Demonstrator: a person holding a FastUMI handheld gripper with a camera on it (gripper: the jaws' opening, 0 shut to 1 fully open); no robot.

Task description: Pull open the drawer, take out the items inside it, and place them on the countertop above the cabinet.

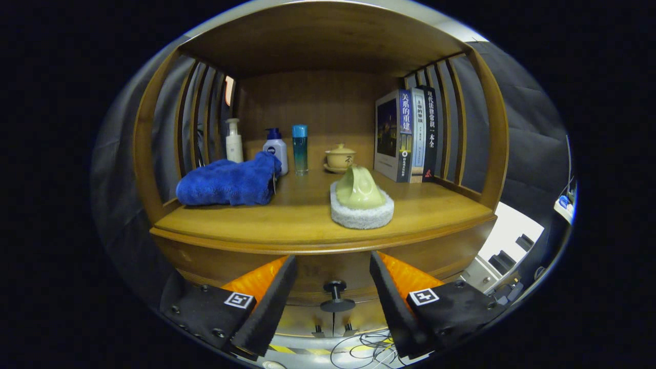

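A wooden cabinet stands ahead, its countertop (307, 215) just beyond my fingers. On the countertop lie a blue towel (228, 183) on the left and a round scrubbing pad with a pale green handle (361, 202) on the right. Below the countertop's edge is the drawer front (328, 266), which looks closed, with a dark knob (335, 295) sticking out. My gripper (333, 287) is open, its fingers on either side of the knob and not touching it. What is inside the drawer is hidden.
At the back of the countertop stand a white pump bottle (234, 141), a white bottle with a blue cap (275, 148), a teal bottle (300, 148), a lidded teacup (340, 158) and three upright books (407, 134). A wooden shelf roofs the space. Cables (359, 346) lie on the floor below.
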